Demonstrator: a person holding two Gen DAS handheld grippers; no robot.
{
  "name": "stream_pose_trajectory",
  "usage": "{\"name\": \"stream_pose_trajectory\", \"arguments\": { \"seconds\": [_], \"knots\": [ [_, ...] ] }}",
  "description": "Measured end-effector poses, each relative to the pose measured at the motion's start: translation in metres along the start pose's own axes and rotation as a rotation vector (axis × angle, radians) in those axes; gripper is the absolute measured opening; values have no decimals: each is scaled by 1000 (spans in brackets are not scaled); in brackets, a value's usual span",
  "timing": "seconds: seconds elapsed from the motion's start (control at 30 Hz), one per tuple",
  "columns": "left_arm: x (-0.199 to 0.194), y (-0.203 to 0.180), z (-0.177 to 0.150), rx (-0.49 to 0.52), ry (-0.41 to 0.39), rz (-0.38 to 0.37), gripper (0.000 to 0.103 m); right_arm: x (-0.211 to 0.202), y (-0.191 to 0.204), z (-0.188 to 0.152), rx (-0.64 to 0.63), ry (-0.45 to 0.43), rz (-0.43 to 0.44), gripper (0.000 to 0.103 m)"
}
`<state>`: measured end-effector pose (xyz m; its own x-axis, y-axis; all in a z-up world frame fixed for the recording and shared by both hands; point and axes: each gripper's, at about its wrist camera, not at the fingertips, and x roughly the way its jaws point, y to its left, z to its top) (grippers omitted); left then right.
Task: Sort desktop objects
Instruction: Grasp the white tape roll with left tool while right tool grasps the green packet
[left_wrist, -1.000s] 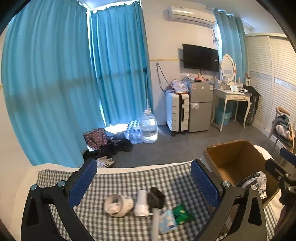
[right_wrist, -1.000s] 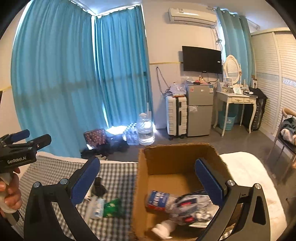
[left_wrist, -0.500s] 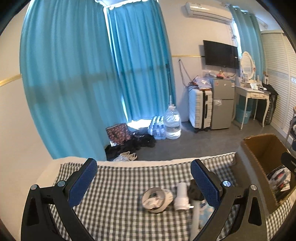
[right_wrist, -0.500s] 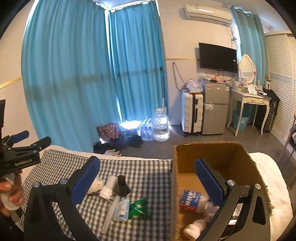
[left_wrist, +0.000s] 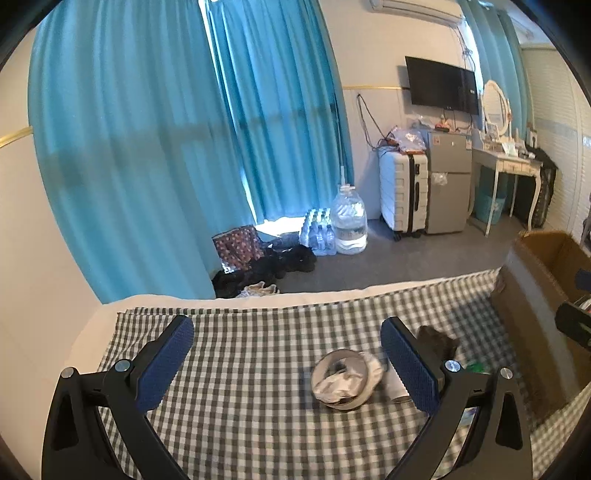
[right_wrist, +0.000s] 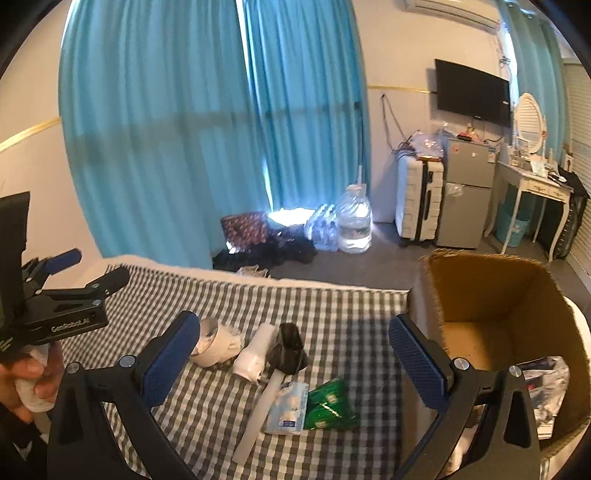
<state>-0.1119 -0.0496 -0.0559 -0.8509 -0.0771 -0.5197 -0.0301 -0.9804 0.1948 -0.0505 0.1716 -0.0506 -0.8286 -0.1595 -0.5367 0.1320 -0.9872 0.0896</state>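
Loose items lie on a grey-and-white checked cloth: a tape roll stuffed with tissue, a white cylinder, a black object, a white tube, a tissue pack and a green packet. A cardboard box at the right holds packets. My right gripper hangs open above the items. My left gripper is open over the cloth, left of the tape roll. The left gripper's body shows at the left edge of the right wrist view.
The cloth's far edge drops to a grey floor with shoes, a water jug, a suitcase and a small fridge. Blue curtains hang behind. A hand holds the left gripper's handle.
Both grippers have swung to the left. The box has slid toward the right edge of both views, and the loose items now lie between the right gripper's fingers. Both stay open.
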Motion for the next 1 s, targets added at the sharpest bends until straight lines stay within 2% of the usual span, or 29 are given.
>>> {"name": "stream_pose_trajectory", "arguments": {
  "seconds": [0.17,0.27,0.43,0.57,0.7,0.9,1.0],
  "knots": [
    [38,-1,-16,53,65,22,103,27,-2,-11,3,59,8,99],
    [62,-1,-25,66,109,22,103,43,-7,-16,16,97,11,93],
    [94,5,-36,13,191,-20,100,66,-12,-24,22,169,11,75],
    [121,8,-42,5,240,-42,96,80,-13,-31,13,206,0,73],
    [148,12,-50,-24,309,-101,96,90,-16,-37,12,239,-19,72],
    [176,5,-61,14,360,-125,90,99,-19,-43,6,274,-39,69],
    [190,-3,-63,33,395,-149,84,103,-22,-46,12,290,-50,69]
  ]
}}
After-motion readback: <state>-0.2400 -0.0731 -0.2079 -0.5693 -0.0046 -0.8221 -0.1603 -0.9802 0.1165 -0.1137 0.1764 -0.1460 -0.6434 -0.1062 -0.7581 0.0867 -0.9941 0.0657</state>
